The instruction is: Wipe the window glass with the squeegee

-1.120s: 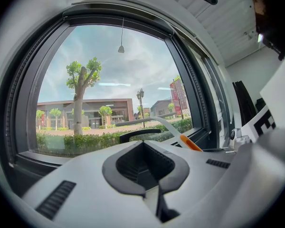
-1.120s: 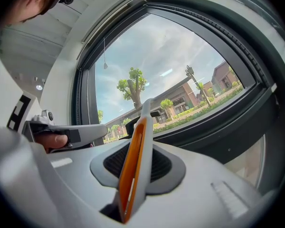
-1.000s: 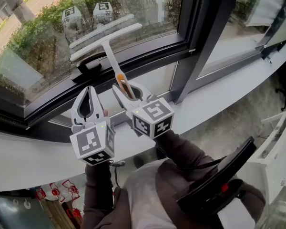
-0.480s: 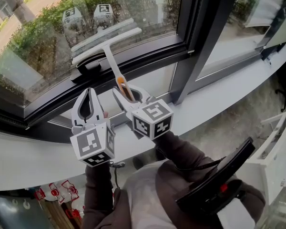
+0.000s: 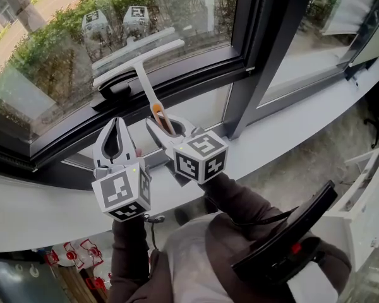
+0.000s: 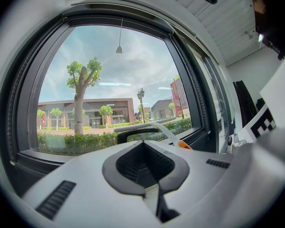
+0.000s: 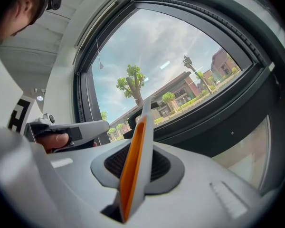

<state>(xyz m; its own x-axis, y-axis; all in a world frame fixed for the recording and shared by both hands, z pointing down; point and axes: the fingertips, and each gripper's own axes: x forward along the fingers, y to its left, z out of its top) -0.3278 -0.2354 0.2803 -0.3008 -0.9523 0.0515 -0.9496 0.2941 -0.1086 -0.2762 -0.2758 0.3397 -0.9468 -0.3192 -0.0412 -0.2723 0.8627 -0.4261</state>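
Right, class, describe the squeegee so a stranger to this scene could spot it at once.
Start at the big window glass. Low in front of it is a white T-shaped squeegee, its handle in the right gripper, whose jaws have just been closing on it. Its orange-striped handle sets it apart from the black window handle beside it.

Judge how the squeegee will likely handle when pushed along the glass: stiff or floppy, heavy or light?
Likely stiff: on the squeegee the slim handle runs straight, no sag. Probably light: thin, plastic-looking. Its wide blade sits across a long handle, so it may twist if one end drags on the window glass.
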